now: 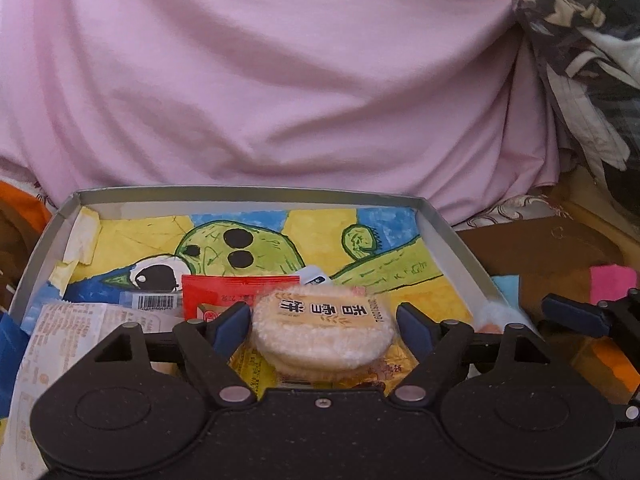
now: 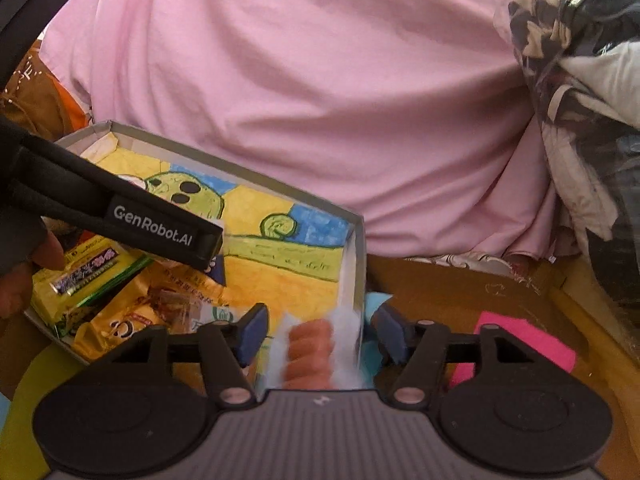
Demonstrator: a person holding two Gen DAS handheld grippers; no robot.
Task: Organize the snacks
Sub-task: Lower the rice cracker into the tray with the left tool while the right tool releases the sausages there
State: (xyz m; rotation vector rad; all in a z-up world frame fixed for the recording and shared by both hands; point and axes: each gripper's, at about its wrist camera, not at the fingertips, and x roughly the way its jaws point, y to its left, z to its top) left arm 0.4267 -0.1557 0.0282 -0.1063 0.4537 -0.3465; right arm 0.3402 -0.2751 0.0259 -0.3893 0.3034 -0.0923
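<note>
A shallow grey box [image 1: 248, 193] lined with a green cactus drawing lies in front of me. My left gripper [image 1: 323, 326] sits low over its near side. Its blue pads [image 1: 232, 325] press both sides of a round rice cracker pack [image 1: 324, 320] with a tan label. Behind the pack lie a red packet [image 1: 224, 290] and a white printed wrapper [image 1: 72, 334]. My right gripper [image 2: 322, 334] is open over the box's right wall [image 2: 356, 264]. A blurred clear pack of orange sausage snacks [image 2: 310, 344] sits loose between its fingers. Yellow and gold packets [image 2: 84, 280] fill the near left corner.
A large pink cloth [image 1: 280, 80] rises right behind the box. Patterned fabric [image 2: 580, 60] hangs at the right. A pink paper [image 2: 524, 346] lies on the brown surface [image 2: 460, 292] right of the box. A person's gloved hand [image 2: 24, 256] holds the left gripper's strap.
</note>
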